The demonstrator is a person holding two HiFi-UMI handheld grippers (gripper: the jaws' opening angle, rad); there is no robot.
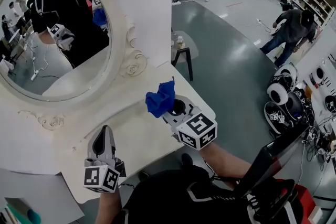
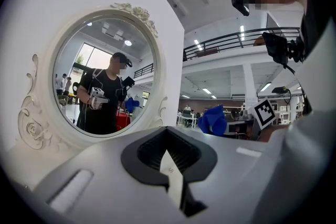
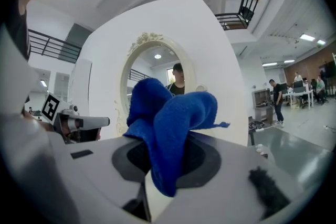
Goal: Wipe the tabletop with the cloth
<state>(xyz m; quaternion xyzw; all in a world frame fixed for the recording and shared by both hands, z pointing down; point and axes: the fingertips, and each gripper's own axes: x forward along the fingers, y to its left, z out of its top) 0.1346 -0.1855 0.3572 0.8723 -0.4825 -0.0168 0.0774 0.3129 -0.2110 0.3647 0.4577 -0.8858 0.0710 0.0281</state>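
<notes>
A crumpled blue cloth sticks up from my right gripper, which is shut on it above the right part of the white tabletop. In the right gripper view the cloth bunches over the jaws and hides the fingertips. My left gripper hovers over the table's front edge, jaws shut with nothing between them. From the left gripper view, the cloth shows off to the right, beside the right gripper's marker cube. In the right gripper view, the left gripper appears at the left.
An oval mirror in an ornate white frame stands upright at the table's back. A small stool stands on the grey floor beyond the table's right edge. Round white gear and a dark screen lie at the right. People stand far off.
</notes>
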